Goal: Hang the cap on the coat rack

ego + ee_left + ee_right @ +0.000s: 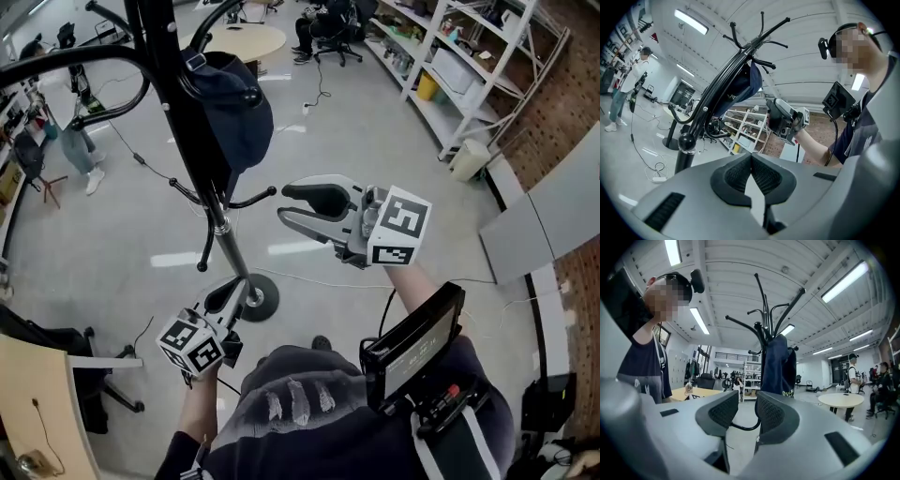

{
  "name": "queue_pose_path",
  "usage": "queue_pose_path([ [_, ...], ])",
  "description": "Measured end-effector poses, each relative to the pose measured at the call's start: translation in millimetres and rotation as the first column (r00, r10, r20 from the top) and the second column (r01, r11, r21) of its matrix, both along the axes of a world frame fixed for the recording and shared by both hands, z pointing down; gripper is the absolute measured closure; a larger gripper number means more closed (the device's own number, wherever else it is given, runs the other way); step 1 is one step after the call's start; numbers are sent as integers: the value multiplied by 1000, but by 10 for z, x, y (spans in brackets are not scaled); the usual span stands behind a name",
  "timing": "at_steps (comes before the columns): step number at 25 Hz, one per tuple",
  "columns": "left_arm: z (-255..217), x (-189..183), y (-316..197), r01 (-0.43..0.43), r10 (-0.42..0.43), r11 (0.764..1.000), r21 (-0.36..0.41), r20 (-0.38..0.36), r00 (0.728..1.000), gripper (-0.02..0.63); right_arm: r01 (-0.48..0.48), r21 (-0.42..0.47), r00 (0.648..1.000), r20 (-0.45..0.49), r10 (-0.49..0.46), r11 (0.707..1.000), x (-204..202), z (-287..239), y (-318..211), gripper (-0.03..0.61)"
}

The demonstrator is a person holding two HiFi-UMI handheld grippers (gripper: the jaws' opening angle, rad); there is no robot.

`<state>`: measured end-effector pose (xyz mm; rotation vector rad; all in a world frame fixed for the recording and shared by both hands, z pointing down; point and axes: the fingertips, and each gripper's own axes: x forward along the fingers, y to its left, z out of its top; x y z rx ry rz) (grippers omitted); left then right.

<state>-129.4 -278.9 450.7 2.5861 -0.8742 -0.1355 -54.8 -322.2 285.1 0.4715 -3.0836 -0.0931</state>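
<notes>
The dark navy cap [232, 117] hangs on an upper hook of the black coat rack [202, 173], left of centre in the head view. My right gripper [283, 204] floats to the cap's lower right, apart from it, open with nothing between its fingers. In the right gripper view the cap [780, 364] hangs on the rack [764, 329] straight beyond the open right gripper [743, 411]. My left gripper [234, 298] is low beside the rack's pole, shut and empty. The left gripper view shows its pads meeting [751, 161], with the cap [743, 86] on the leaning rack [712, 93] above.
The rack's round base [262, 296] stands on the grey floor with cables trailing near it. A round table [246, 39] and a seated person [328, 23] are at the back, white shelves [459, 66] at the right, another person [84, 150] at the far left.
</notes>
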Motion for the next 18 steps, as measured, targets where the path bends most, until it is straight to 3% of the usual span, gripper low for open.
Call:
queue_pose_path([
  [8,-155,-155,29,-66,66,997,30,4,998,607,-63,-47,998,-12,62,997,-133,171,139,451],
  [15,-35,-249,33,-127,127,992,7,0,992,607,-159,-100,987,-4,160,982,-173,494,380,454],
  [18,-122,-153,55,-144,144,989,21,5,990,607,-189,-107,982,-9,189,976,-88,543,519,529],
])
